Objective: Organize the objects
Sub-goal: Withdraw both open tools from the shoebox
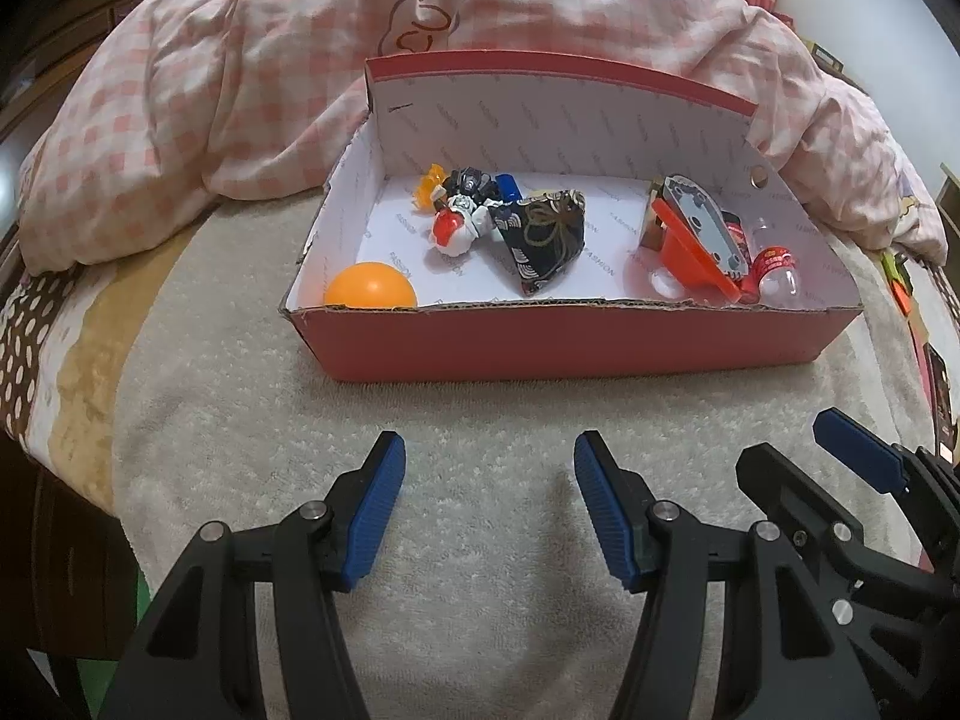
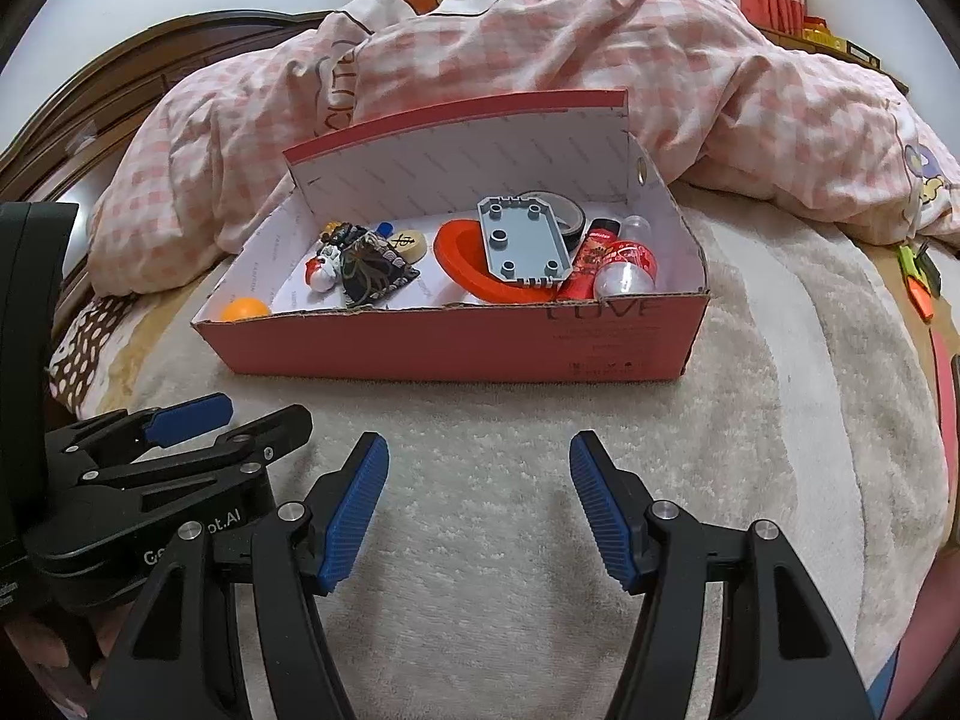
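Observation:
A red cardboard box with a white lining stands open on a beige towel. In it lie an orange ball, a toy robot, a dark patterned pouch, a grey plate on an orange dish, and a small bottle with a red label. My left gripper and right gripper hover open and empty over the towel, in front of the box, side by side.
A pink checked duvet is heaped right behind the box. The towel is bare in front of the box. Green and orange items lie at the bed's right edge. A wooden headboard runs along the left.

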Demonstrator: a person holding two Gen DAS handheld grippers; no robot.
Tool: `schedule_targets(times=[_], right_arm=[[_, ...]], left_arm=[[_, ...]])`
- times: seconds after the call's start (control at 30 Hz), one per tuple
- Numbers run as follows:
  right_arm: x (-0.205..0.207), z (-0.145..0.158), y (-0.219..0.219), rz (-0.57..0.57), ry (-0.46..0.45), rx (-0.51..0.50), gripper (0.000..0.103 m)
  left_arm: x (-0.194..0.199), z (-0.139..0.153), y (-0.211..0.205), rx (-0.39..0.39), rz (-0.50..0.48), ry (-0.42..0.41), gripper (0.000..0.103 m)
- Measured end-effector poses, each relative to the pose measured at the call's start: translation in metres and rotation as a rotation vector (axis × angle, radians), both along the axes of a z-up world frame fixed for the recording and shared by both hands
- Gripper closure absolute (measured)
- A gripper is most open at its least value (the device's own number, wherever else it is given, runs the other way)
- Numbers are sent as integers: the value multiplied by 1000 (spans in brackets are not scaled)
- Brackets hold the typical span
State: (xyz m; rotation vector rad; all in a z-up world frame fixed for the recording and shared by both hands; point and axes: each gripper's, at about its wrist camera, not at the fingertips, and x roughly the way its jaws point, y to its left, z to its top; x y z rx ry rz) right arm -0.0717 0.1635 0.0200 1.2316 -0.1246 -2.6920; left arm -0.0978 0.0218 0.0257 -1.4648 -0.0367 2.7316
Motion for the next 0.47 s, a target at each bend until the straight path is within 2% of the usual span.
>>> schedule_targets(times=[0.47], right_arm=[[0,-7,0,-8,-16,-1,38]], left_arm=[[0,-6,0,-1,7,-19,44]])
